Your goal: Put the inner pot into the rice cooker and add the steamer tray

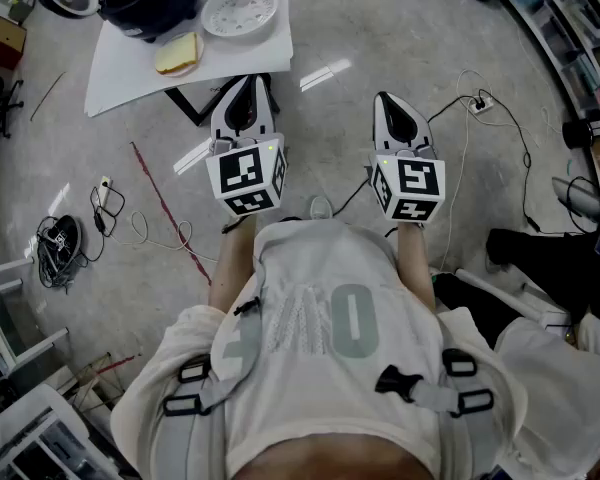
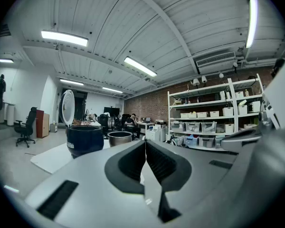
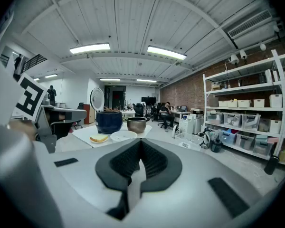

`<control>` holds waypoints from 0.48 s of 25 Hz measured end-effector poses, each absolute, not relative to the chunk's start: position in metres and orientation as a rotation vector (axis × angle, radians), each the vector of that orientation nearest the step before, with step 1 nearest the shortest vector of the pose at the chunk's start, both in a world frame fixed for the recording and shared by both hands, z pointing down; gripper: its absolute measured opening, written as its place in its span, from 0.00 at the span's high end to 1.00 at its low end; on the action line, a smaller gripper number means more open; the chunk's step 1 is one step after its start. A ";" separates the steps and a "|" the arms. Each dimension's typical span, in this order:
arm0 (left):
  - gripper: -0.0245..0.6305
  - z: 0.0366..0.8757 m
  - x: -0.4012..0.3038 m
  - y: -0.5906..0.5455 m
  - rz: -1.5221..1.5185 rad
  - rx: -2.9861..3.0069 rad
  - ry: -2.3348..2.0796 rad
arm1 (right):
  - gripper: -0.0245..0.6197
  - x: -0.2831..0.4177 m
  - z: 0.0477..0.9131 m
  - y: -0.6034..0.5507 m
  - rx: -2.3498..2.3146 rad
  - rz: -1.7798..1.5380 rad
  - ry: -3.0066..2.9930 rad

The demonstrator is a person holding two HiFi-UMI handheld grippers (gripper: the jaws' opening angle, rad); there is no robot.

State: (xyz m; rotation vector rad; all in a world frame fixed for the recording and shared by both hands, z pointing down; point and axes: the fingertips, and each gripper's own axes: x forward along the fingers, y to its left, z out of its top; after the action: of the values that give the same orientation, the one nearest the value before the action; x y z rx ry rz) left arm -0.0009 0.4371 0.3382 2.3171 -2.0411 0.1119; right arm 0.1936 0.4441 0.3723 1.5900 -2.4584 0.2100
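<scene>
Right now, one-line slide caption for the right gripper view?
Shut, empty right tongs face the open rice cooker, inner pot and steamer tray ahead.

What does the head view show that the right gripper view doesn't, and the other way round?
Head view only: the person's shirt with its harness straps, and a cable bundle on the floor.

Right gripper view only: the ceiling lights, the shelves and the brick wall.

Both: the white table with the rice cooker, the tray and a yellow slice on it.
</scene>
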 end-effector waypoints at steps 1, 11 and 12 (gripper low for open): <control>0.93 0.339 -0.002 0.438 0.119 2.311 -2.045 | 0.95 0.195 0.373 0.444 1.590 0.218 -2.459; 0.93 0.337 0.002 0.433 0.117 2.302 -2.050 | 0.95 0.201 0.376 0.437 1.590 0.276 -2.490; 0.93 0.339 0.003 0.433 0.121 2.301 -2.048 | 0.95 0.203 0.377 0.436 1.592 0.277 -2.490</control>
State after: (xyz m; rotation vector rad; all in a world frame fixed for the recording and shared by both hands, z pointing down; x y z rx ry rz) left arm 0.0034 0.4327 0.3388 2.3006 -2.0484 0.1207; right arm 0.2027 0.4357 0.3768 1.5924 -2.4899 0.2774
